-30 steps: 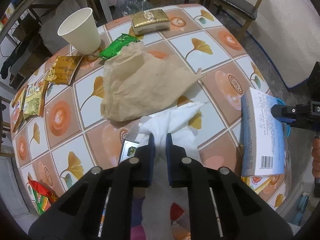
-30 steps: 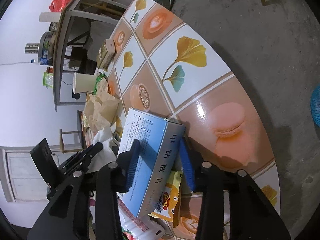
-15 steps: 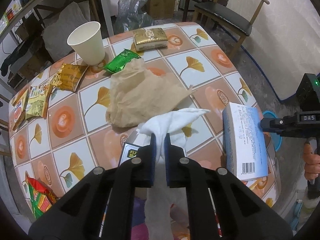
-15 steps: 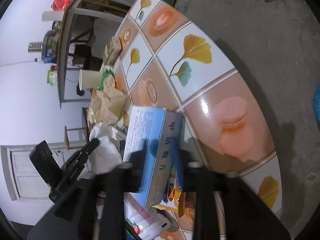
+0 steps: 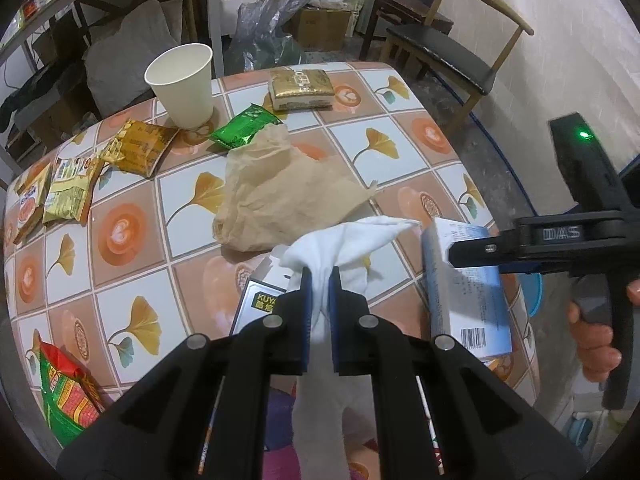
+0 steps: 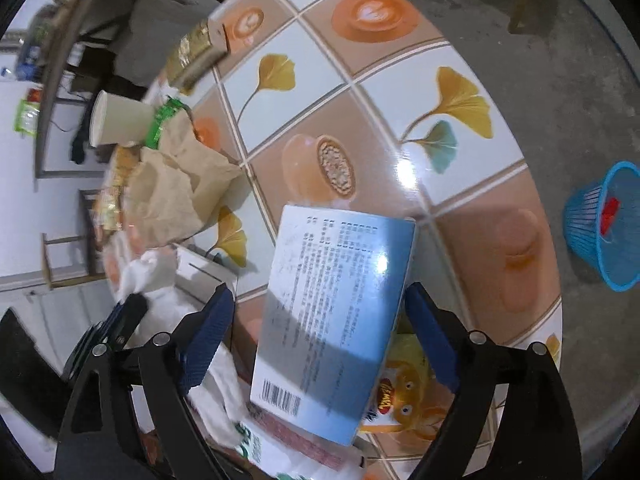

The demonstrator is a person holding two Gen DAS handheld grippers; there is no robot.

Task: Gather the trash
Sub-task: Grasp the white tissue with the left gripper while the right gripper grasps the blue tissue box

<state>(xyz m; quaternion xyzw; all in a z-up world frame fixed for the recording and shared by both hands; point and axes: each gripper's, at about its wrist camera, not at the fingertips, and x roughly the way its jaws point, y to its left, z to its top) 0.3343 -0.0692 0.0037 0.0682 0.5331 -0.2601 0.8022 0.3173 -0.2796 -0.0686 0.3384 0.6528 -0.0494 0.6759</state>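
Now right gripper (image 6: 320, 308) freshly sprung wide, jaws just opened off the blue medicine box (image 6: 334, 320) they pinched a second ago, box lying flat between them, left gripper (image 5: 319, 280) clenched on white tissue (image 5: 348, 240), blue wastebasket (image 6: 600, 224) at three o'clock beyond the table (image 6: 400, 60).

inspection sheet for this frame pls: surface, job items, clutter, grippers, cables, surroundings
Surface: tiled table, crowded.
Job's things: white tissue; blue box lying flat; brown paper; snack wrappers; paper cup upright.
Clutter: gold pack.
Grippers: left gripper shut on the tissue; right gripper open, jaws just widened, astride the box, not pressing.
Cables: nothing seen.
Surroundings: blue bin on floor, chair, shelves.
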